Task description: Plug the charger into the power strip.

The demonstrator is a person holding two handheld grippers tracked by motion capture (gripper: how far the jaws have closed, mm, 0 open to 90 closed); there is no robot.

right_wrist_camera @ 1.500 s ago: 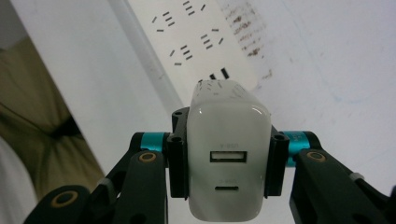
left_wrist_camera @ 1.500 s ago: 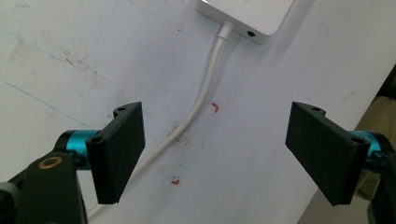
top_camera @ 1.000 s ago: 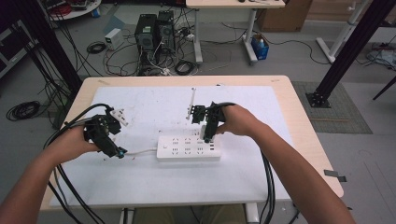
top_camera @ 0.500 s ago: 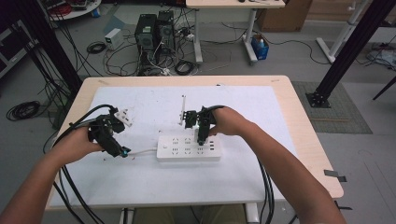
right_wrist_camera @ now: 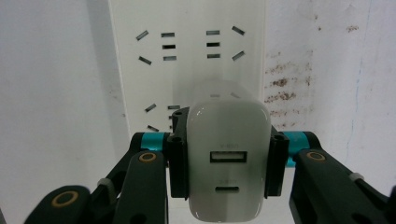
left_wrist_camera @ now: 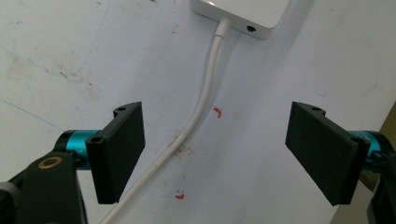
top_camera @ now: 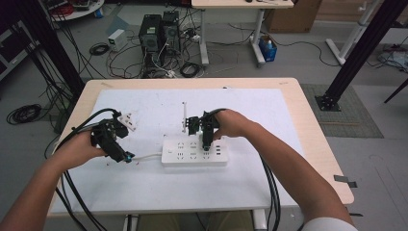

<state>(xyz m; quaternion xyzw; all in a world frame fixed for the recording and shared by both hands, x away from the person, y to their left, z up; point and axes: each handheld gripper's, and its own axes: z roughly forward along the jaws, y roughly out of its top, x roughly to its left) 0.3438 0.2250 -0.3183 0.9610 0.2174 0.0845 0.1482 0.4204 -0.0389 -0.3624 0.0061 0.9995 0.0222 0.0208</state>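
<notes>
While the right gripper (right_wrist_camera: 225, 168) clamps the white USB charger (right_wrist_camera: 227, 161) just over the power strip (top_camera: 194, 152) and the left gripper (left_wrist_camera: 217, 154) stands wide astride its cord (left_wrist_camera: 198, 112), tilted prongs could miss the slots and shove the unheld strip.

One power strip (top_camera: 194, 151), one charger (right_wrist_camera: 227, 158)

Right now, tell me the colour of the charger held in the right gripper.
White, glossy: the charger, clamped in the right gripper above the power strip. Best in the right gripper view.
</notes>
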